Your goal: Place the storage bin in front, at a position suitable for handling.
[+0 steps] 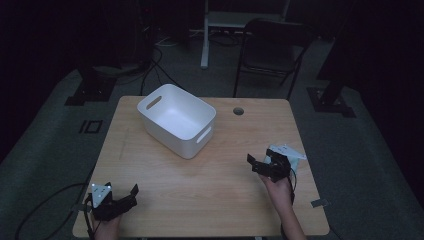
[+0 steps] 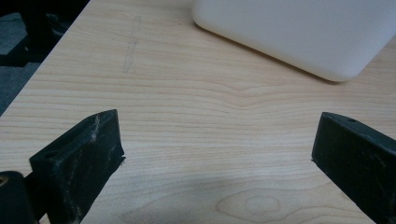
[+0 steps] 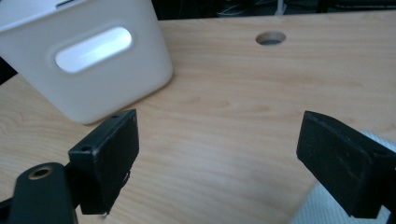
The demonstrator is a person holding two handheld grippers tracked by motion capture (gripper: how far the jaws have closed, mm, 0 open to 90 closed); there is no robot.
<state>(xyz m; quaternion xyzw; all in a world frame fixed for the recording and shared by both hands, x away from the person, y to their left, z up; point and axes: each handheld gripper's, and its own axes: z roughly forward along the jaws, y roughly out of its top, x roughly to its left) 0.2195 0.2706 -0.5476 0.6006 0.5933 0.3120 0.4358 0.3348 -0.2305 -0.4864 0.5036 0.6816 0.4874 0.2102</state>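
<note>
White cloth (image 3: 322, 205), soft and light, lies by the tabletop's right edge beneath the right gripper (image 1: 264, 164), jaws spread, empty; it should be pinched at a fold. The left gripper (image 1: 122, 196) is likewise spread.

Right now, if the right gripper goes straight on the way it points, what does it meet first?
Probably the bin. The right gripper is open over bare table, and the bin's handled wall stands ahead, a little left of its line, so it might pass close by.

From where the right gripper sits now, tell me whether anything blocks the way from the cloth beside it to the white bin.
Nothing visible does. The right gripper has open jaws, with the light cloth at its far side. Between it and the white bin lies bare wooden table. The table's round hole is off to the side.
</note>
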